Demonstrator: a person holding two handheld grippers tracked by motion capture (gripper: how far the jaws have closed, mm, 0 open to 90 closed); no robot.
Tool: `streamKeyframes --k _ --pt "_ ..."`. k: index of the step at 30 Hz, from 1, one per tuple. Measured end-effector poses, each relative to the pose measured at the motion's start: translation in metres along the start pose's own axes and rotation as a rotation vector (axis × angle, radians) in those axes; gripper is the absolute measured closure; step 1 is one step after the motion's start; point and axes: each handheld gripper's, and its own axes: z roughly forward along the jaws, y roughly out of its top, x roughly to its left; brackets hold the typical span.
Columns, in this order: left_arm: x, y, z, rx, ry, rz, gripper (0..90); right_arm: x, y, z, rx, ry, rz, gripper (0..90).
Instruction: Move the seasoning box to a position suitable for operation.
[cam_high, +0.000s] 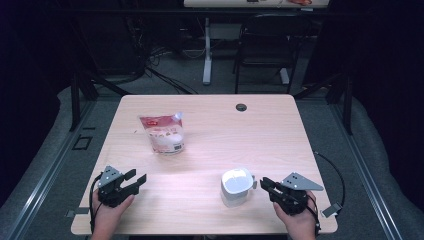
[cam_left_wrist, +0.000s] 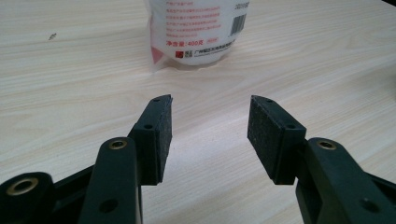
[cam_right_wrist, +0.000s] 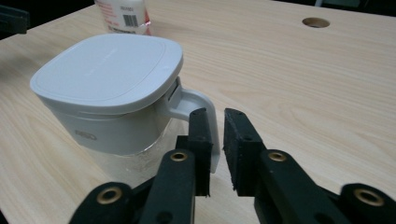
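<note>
A white lidded jug (cam_high: 236, 186) (cam_right_wrist: 107, 88) with a clear lower body stands near the table's front edge, its handle (cam_right_wrist: 198, 100) toward my right gripper. My right gripper (cam_high: 262, 182) (cam_right_wrist: 215, 114) sits right at that handle. Its jaws stand a narrow gap apart. The handle's outer edge shows in the gap, and bare wood shows beside it. A red and white bag (cam_high: 162, 134) (cam_left_wrist: 196, 32) (cam_right_wrist: 123, 16) stands at the table's left middle. My left gripper (cam_high: 139, 177) (cam_left_wrist: 210, 135) rests low at the front left, open and empty, pointing at the bag from some way off.
The light wooden table (cam_high: 225, 130) has a round cable hole (cam_high: 241, 107) (cam_right_wrist: 315, 22) near its far edge. Beyond the table stand a dark chair (cam_high: 265, 45) and a white desk leg (cam_high: 206, 55). Cables trail from both grippers off the front edge.
</note>
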Motion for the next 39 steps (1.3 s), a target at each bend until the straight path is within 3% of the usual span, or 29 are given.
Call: streamKeyframes --k 5,8,12,21,28,39 --pt "-0.002 0.0 0.001 -0.001 -0.004 0.006 50.0 -0.004 0.007 -0.003 -0.021 -0.01 0.01 90.0" --pt "-0.003 0.0 0.002 -0.002 -0.009 0.007 50.7 -0.004 0.013 -0.001 -0.015 -0.01 0.007 90.0" --pt "-0.004 0.0 0.002 0.001 -0.015 0.007 51.2 0.0 0.026 -0.001 -0.011 -0.005 -0.028 90.0" --pt "-0.003 -0.001 0.005 0.011 -0.026 0.004 52.1 0.003 0.057 0.011 -0.003 0.067 -0.045 90.0" --pt "-0.003 -0.003 0.008 0.03 -0.026 -0.005 52.7 0.013 0.054 0.024 0.033 0.071 -0.101 90.0" --pt "-0.007 -0.002 0.006 0.031 -0.025 0.0 53.0 0.018 0.051 0.02 0.065 0.075 -0.122 90.0"
